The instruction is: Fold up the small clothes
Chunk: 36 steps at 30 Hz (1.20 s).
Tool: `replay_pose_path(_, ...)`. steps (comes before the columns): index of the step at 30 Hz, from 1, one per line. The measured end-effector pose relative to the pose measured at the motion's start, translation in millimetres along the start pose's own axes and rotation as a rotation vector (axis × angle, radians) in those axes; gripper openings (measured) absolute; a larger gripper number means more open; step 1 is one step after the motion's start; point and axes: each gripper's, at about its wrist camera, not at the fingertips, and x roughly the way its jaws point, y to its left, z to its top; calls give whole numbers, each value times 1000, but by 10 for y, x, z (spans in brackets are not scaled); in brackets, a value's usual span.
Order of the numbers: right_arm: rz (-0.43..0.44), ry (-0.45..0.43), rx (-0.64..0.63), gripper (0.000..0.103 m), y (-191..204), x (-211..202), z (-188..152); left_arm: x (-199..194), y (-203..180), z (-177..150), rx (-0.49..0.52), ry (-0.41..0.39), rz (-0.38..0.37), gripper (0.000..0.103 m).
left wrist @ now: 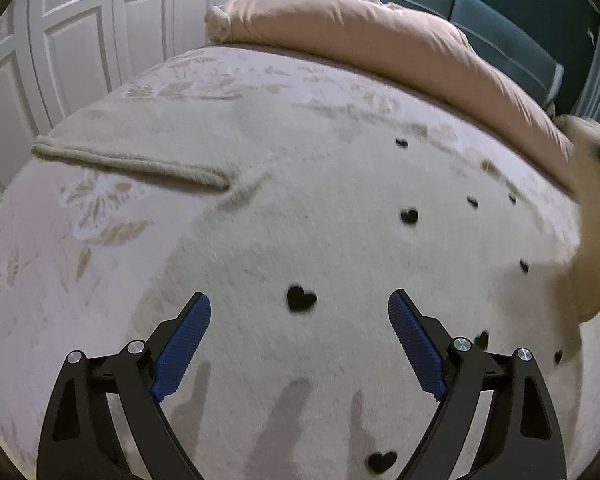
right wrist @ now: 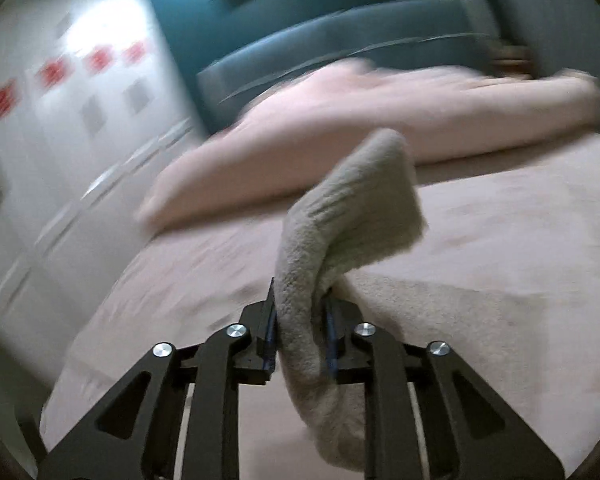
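A cream fuzzy garment (left wrist: 300,200) with small black hearts (left wrist: 410,215) lies spread on the bed, one sleeve (left wrist: 132,160) stretched out to the left. My left gripper (left wrist: 300,296) hovers just above its middle, jaws wide and open, with nothing between the blue pads (left wrist: 182,352). At the right edge of the left wrist view a blurred part of the garment (left wrist: 592,220) is lifted. In the right wrist view, my right gripper (right wrist: 300,292) is shut on a thick fold of the same cream fabric (right wrist: 360,200), which rises above the fingers and curls over. The rest of the garment (right wrist: 480,320) lies below.
The bed sheet (left wrist: 60,240) is pale pink with a leaf print. A long pink pillow (left wrist: 360,36) lies across the head of the bed against a blue padded headboard (left wrist: 480,12). White panelled wardrobe doors (left wrist: 80,40) stand to the left of the bed.
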Motion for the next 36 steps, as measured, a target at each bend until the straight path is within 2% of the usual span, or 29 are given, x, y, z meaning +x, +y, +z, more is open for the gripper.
replay_pose_path(2,42,124,-72,38,472,522,-347,25,32,70,-14,2,-18,89)
replay_pose_path(5,22,241,-68,38,676,911,-835,94,97,163,-32,30,-64,89)
replay_pose_path(7,34,249,4,38,631,802,-1065,149,134,215,-45,44,-93,89)
replay_pose_path(9,33,221,71,41,443,520,-1188,240,160,288,-66,55,-126,89)
replay_pose_path(11,-14,185,131,50,194,219,-1321,386,150,377,-103,76,-164,89)
replay_pose_path(15,-118,142,280,52,-502,-297,-1469,774,55,476,-196,162,-239,89)
replay_pose_path(16,-133,137,322,57,-638,-377,-1492,837,40,491,-214,166,-234,89)
replay_pose_path(18,-143,121,408,57,-883,-506,-1562,865,-56,523,-208,126,-214,89)
replay_pose_path(20,-154,114,464,55,-1091,-535,-1608,897,-132,567,-198,117,-236,85)
replay_pose_path(22,-144,98,494,56,-1172,-478,-1605,919,-200,627,-182,96,-287,52)
replay_pose_path(24,-163,87,489,56,-1203,-395,-1532,985,-288,730,-155,111,-375,5)
replay_pose_path(25,-179,86,483,47,-1210,-334,-1461,993,-309,778,-155,114,-396,5)
replay_pose_path(26,-178,84,483,17,-1178,-272,-1382,942,-361,871,-146,80,-399,5)
replay_pose_path(27,-163,72,491,5,-1169,-250,-1291,859,-416,955,-123,38,-400,5)
replay_pose_path(28,-120,14,511,6,-1155,-325,-1175,738,-477,1043,-93,-16,-407,5)
replay_pose_path(30,-55,-170,497,6,-1048,-616,-1009,404,-580,1216,-43,-154,-436,5)
replay_pose_path(32,-57,-301,473,6,-1023,-838,-1026,204,-585,1294,-31,-251,-452,5)
replay_pose_path(33,-99,-280,476,6,-1069,-787,-1086,226,-579,1283,-26,-258,-443,7)
replay_pose_path(34,-151,-181,488,6,-1175,-588,-1187,331,-580,1241,-9,-236,-417,7)
replay_pose_path(36,-239,35,550,5,-1388,-198,-1463,836,-561,1056,1,-90,-317,6)
